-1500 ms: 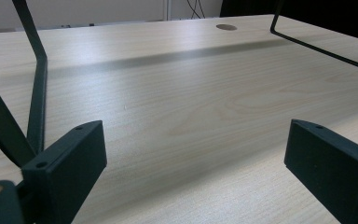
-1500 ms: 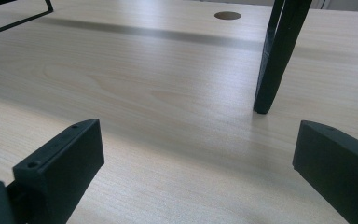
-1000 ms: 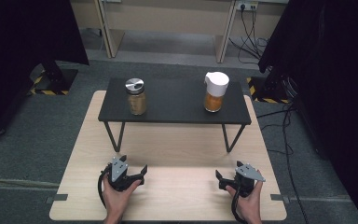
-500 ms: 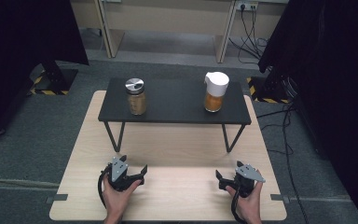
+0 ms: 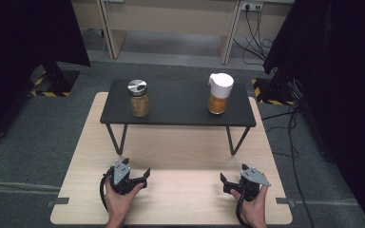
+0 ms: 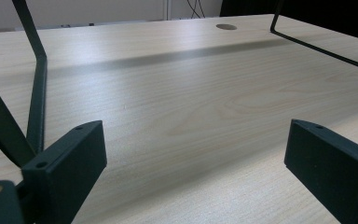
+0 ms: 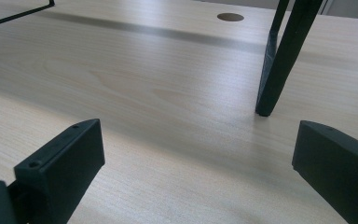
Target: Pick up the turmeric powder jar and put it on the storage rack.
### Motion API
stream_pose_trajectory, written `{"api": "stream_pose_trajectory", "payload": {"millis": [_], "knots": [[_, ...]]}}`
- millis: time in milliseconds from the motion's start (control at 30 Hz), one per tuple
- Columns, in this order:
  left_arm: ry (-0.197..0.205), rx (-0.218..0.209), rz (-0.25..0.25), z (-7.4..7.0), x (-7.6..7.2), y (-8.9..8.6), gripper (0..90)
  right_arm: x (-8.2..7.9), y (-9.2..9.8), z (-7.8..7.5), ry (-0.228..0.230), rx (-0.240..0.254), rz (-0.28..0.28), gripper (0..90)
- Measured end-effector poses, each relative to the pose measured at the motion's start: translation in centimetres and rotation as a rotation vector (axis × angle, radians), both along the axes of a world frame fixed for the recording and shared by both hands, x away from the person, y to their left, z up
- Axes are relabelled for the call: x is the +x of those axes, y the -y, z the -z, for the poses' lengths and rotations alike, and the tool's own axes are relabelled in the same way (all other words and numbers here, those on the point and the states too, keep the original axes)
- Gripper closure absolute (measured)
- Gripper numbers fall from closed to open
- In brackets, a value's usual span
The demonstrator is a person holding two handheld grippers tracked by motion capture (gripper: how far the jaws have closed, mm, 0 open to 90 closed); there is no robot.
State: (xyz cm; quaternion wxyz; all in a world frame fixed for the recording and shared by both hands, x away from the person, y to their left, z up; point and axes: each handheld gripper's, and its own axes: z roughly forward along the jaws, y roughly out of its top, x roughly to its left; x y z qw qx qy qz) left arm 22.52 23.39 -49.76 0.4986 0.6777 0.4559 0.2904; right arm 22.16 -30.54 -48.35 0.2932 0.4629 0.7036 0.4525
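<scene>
A glass jar with a silver lid (image 5: 138,98) stands on the left of a black raised shelf (image 5: 176,107). On the shelf's right stands a jar with a white lid (image 5: 219,93), holding something orange. My left gripper (image 5: 137,167) rests low on the wooden table (image 5: 180,152) in front of the shelf, held in a hand. Its jaws stand wide apart in the left gripper view (image 6: 196,154), with bare wood between them. My right gripper (image 5: 233,174) rests at the front right, also open (image 7: 198,154) and holding nothing.
The shelf stands on thin black wire legs (image 6: 37,93) (image 7: 279,60) just beyond each gripper. A round cable hole (image 6: 226,26) sits in the tabletop under the shelf. Dark curtains flank the table, and cables (image 5: 294,142) lie on the floor at right.
</scene>
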Motion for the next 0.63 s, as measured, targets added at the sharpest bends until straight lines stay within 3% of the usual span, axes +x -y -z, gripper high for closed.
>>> {"api": "stream_pose_trajectory", "payload": {"millis": [400,533,633], "knots": [[-0.002,-0.016,0.000,0.1,0.1,-0.2,4.7,0.1,0.1,0.0,-0.004,0.002,-0.004,2.4],[0.021,-0.034,-0.002,0.2,-0.3,-0.6,4.8,0.1,0.1,0.0,-0.004,0.002,-0.005,2.4],[0.074,-0.036,0.001,-0.9,-1.3,-0.7,4.7,0.1,0.1,0.0,-0.003,0.003,-0.007,2.4]]}}
